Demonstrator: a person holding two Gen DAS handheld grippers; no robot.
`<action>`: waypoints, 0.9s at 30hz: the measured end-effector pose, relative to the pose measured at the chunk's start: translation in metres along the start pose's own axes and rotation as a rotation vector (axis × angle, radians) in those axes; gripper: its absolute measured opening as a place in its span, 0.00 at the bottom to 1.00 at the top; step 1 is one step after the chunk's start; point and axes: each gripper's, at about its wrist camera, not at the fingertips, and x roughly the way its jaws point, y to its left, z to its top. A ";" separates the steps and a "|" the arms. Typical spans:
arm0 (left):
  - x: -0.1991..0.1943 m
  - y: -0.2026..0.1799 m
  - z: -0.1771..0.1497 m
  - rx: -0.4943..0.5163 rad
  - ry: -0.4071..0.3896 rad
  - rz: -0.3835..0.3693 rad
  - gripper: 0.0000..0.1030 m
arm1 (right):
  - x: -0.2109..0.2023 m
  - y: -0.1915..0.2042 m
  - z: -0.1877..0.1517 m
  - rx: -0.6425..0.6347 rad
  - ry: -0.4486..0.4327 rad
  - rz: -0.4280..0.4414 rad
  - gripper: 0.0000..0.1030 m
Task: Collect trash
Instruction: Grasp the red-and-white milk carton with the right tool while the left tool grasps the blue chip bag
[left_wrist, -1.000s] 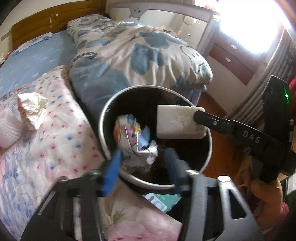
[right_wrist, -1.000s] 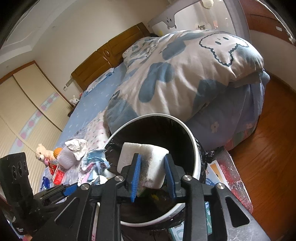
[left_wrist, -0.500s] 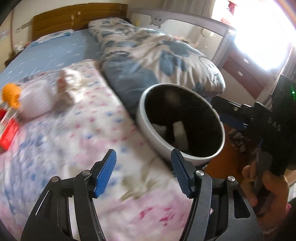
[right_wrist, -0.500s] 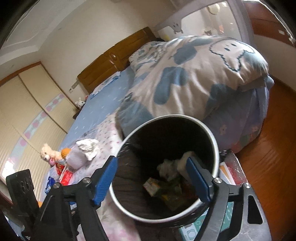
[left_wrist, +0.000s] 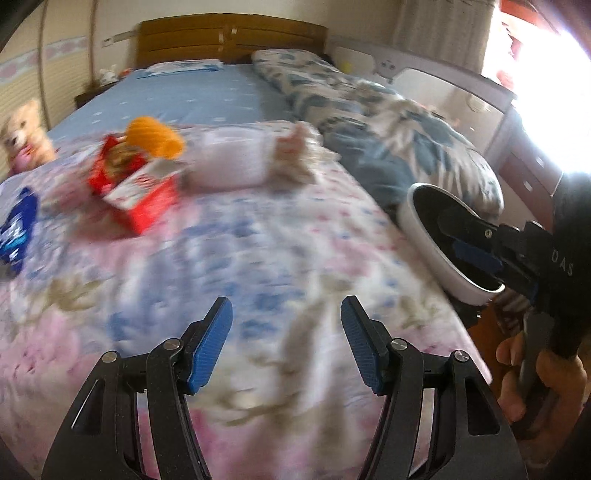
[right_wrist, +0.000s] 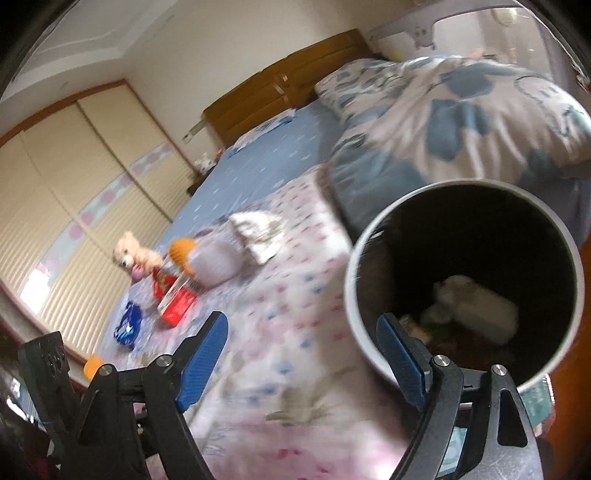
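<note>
The white-rimmed bin (right_wrist: 351, 291) with a black liner stands at the bed's edge and holds a white foam block (right_wrist: 480, 306) among other scraps. My right gripper (right_wrist: 301, 321) hangs over the bin's near rim, its jaws opening with nothing between them; the left wrist view shows it over the bin (left_wrist: 417, 221). My left gripper (left_wrist: 286, 310) is open and empty above the flowered bedspread. On the bed lie a red box (left_wrist: 136, 192), a white bundle (left_wrist: 232, 162), crumpled paper (right_wrist: 258, 232) and a blue wrapper (right_wrist: 127, 326).
A teddy bear (left_wrist: 22, 136) and an orange ball (left_wrist: 155, 136) sit near the red box. A bunched blue-and-white duvet (right_wrist: 461, 96) lies behind the bin. A wooden headboard (left_wrist: 229, 37) is at the far end, and a hand (left_wrist: 535, 373) grips the right tool.
The right gripper let the white foam block drop into the bin and its jaws spread wide. Both grippers swung left, away from the bin, bringing the trash on the bed into view.
</note>
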 end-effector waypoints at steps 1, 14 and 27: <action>-0.002 0.007 -0.001 -0.014 -0.002 0.008 0.60 | 0.004 0.005 -0.002 -0.005 0.008 0.007 0.82; -0.027 0.100 -0.022 -0.160 -0.019 0.141 0.60 | 0.058 0.083 -0.023 -0.088 0.108 0.077 0.82; -0.044 0.175 -0.025 -0.256 -0.039 0.266 0.60 | 0.119 0.149 -0.044 -0.119 0.201 0.089 0.82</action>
